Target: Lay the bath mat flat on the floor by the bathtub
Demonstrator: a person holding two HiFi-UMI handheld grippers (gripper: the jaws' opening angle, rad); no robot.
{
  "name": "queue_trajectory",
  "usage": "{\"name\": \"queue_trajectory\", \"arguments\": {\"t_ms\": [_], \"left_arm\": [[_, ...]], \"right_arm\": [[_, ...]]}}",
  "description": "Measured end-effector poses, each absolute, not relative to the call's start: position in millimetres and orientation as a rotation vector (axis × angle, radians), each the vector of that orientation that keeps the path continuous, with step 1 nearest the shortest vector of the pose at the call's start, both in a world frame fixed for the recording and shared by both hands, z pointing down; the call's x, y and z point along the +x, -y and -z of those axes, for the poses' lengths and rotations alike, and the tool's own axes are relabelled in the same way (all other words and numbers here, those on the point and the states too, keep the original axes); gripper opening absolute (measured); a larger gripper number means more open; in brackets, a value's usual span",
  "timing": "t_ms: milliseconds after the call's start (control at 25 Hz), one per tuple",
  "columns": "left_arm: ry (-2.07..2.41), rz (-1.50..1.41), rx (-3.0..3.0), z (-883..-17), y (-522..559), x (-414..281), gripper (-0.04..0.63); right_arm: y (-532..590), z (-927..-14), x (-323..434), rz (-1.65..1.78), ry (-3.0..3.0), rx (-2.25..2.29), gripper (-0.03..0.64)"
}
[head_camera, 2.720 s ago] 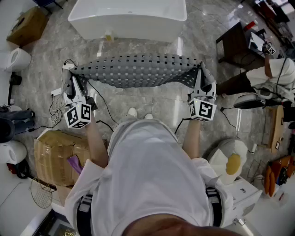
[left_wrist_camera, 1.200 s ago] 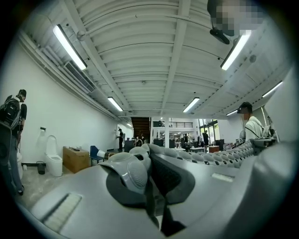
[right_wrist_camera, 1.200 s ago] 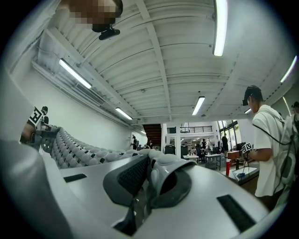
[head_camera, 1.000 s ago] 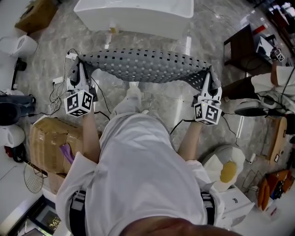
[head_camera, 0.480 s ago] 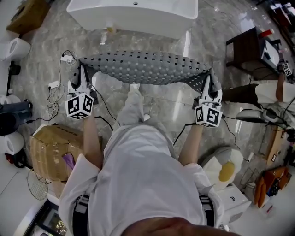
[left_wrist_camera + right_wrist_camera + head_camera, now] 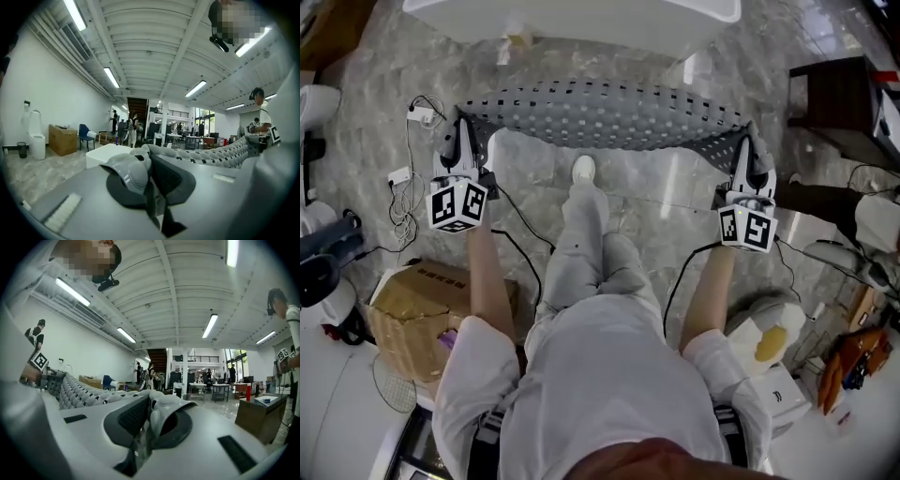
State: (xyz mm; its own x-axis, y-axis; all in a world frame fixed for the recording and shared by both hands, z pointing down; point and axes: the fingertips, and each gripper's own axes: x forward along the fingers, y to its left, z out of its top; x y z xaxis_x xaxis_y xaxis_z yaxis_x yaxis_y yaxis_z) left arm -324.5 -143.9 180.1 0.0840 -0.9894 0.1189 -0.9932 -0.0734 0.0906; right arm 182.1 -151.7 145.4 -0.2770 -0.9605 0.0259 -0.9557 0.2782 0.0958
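On the left, a brown box (image 6: pixel 412 300) and some white cables (image 6: pixel 405 173) lie on the floor (image 6: pixel 675 220). The left hand-held gripper (image 6: pixel 461 129) is clenched tight on the left corner of the bath mat (image 6: pixel 600 114); its own view shows the bumpy grey edge pinched between the jaws. The mat hangs in the air between the 2 grippers; it is stretched wide, sags a bit in the middle, and is just in front of the white bathtub (image 6: pixel 572 23). The person's shoe (image 6: pixel 583 170) shows on the floor just by the near edge of the mat. The right hand-held gripper (image 6: pixel 751 145) is clenched on the right corner in the same way.

I think the step now is to bring the mat down. To do it well, both hands should go down together and level, so the mat gets no folds; the foot should step back first, so the mat does not land on it; the long side should run along the tub; the left end should miss the cables; the jaws should let go only when the mat lies on the floor.
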Motion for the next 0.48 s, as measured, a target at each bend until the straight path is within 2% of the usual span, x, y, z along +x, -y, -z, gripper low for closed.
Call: {"name": "queue_trajectory", "arguments": {"t_ms": [480], "left_arm": [[1.954, -0.141, 2.284, -462, 250, -325, 0.015]], "right_arm": [[260, -423, 182, 0.087, 2.507, 1.789, 0.021]]}}
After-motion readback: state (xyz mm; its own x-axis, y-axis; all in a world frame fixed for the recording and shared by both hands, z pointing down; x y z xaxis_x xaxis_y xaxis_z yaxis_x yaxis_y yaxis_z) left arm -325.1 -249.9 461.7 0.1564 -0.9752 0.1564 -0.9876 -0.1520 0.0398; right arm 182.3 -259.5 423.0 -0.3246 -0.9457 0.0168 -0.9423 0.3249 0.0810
